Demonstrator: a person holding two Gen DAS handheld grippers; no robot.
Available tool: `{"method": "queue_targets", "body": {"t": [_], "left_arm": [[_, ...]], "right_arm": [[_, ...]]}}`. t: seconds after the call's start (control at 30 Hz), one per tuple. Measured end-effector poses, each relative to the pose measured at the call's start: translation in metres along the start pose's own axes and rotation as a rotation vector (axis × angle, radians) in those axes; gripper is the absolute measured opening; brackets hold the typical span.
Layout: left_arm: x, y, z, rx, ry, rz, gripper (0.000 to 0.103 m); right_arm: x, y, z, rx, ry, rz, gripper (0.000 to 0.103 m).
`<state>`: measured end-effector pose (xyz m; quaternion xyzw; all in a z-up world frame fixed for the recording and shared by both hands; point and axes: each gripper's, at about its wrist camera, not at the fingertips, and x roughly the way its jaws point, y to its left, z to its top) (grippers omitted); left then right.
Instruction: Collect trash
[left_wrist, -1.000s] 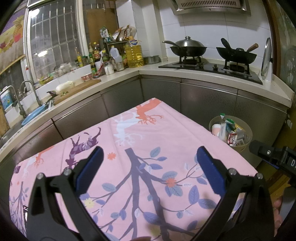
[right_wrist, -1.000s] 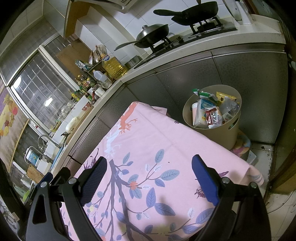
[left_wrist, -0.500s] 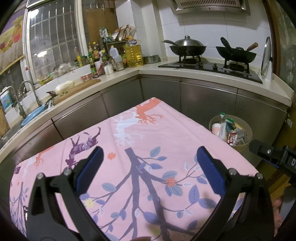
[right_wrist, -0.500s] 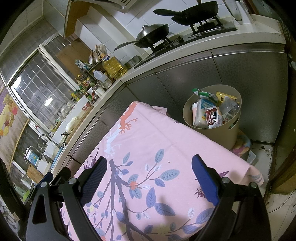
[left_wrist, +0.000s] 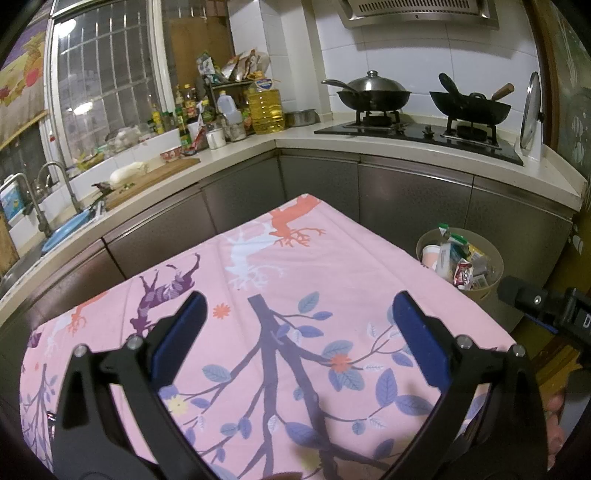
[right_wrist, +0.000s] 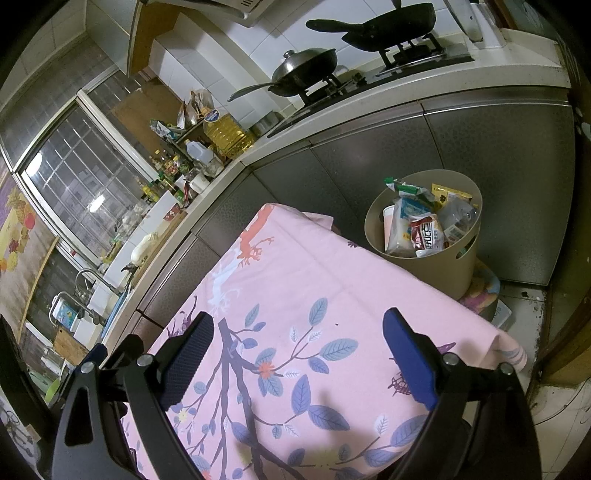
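A beige round bin (right_wrist: 436, 264) stands on the floor past the table's far right corner, filled with wrappers, a cup and packets (right_wrist: 426, 230). The same bin (left_wrist: 496, 271) shows at the right of the left wrist view. My left gripper (left_wrist: 297, 314) hovers open over the pink tree-print tablecloth (left_wrist: 280, 280), nothing between its blue pads. My right gripper (right_wrist: 297, 332) is also open and empty above the cloth (right_wrist: 295, 280), nearer the bin. Part of the right gripper's body (left_wrist: 546, 304) appears at the right edge of the left wrist view. No loose trash shows on the cloth.
Grey cabinets (left_wrist: 406, 192) and an L-shaped counter wrap around the table. Two woks (left_wrist: 373, 96) sit on the stove, bottles and an oil jug (left_wrist: 264, 107) crowd the corner, and a sink with a tap (left_wrist: 55, 199) lies at the left. A patterned mat (right_wrist: 484, 291) lies under the bin.
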<state>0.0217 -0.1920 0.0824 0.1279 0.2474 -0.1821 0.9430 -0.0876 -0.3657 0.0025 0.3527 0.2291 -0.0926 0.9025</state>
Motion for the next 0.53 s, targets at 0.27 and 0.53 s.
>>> {"method": "queue_targets", "body": {"t": [0.27, 0.53], "left_arm": [[0.0, -0.007, -0.012, 0.025, 0.0, -0.024, 0.097], [0.0, -0.004, -0.021, 0.01, 0.036, -0.039, 0.097]], "right_arm": [[0.0, 0.001, -0.003, -0.004, 0.003, -0.002, 0.089], [0.0, -0.006, -0.017, 0.008, 0.0, -0.021, 0.089]]}}
